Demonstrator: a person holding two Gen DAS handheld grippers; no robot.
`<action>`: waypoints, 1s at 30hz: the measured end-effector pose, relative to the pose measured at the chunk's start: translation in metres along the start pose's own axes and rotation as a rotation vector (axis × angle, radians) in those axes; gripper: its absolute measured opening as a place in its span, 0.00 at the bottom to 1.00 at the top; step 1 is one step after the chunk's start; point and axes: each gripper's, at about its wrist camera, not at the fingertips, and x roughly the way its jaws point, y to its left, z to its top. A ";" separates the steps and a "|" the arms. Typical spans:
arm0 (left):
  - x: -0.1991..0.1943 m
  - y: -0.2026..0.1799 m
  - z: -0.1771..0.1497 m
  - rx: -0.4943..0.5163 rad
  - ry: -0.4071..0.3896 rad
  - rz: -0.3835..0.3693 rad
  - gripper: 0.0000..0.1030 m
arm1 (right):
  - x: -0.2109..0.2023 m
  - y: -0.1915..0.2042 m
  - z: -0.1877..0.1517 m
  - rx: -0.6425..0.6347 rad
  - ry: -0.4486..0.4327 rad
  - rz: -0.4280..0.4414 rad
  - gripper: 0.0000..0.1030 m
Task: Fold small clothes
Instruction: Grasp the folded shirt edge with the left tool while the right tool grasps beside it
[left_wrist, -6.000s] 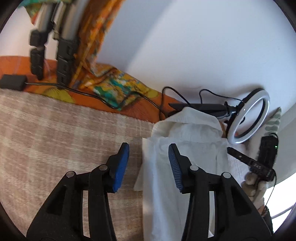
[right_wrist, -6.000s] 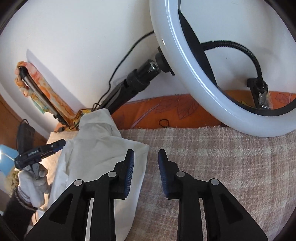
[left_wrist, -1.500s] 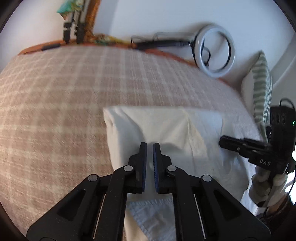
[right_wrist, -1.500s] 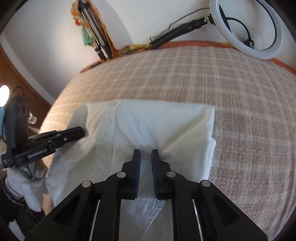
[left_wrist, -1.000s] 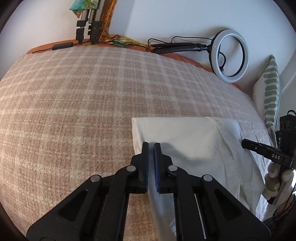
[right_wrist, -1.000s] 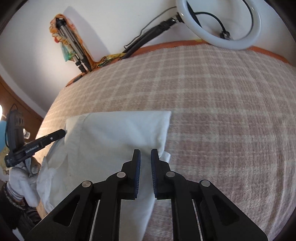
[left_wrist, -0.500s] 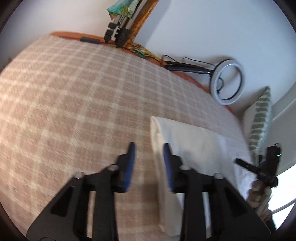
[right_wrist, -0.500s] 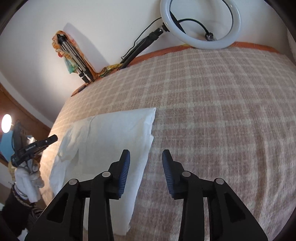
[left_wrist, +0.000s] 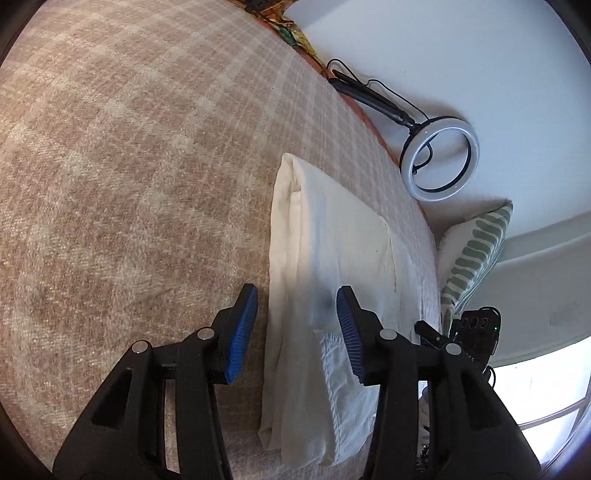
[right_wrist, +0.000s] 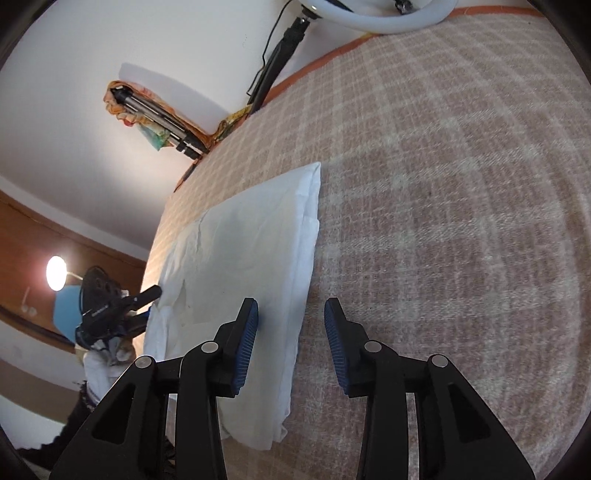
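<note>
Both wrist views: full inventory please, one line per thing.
shirt: 1, white, folded flat on the blanket, between the two grippers
blanket: 1, beige and cream checks, covers the bed
ring light: 1, white ring on a black stand, against the wall past the bed
tripod: 1, black and silver, folded, leaning on the wall, patterned orange cloth around it
pillow: 1, white with green stripes, at the bed's edge
lamp: 1, lit, by the wooden wall
left gripper: 1, black with blue pads, open, over the shirt's edge
right gripper: 1, black with blue pads, open, over the opposite edge
</note>
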 end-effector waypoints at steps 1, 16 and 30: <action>0.001 0.000 0.001 -0.001 0.000 -0.005 0.43 | 0.003 0.000 0.001 0.004 0.005 0.007 0.35; 0.021 -0.038 0.000 0.155 -0.037 0.108 0.11 | 0.020 0.016 0.007 0.001 -0.001 0.030 0.12; -0.012 -0.108 -0.036 0.459 -0.187 0.230 0.08 | -0.013 0.093 -0.010 -0.265 -0.135 -0.197 0.08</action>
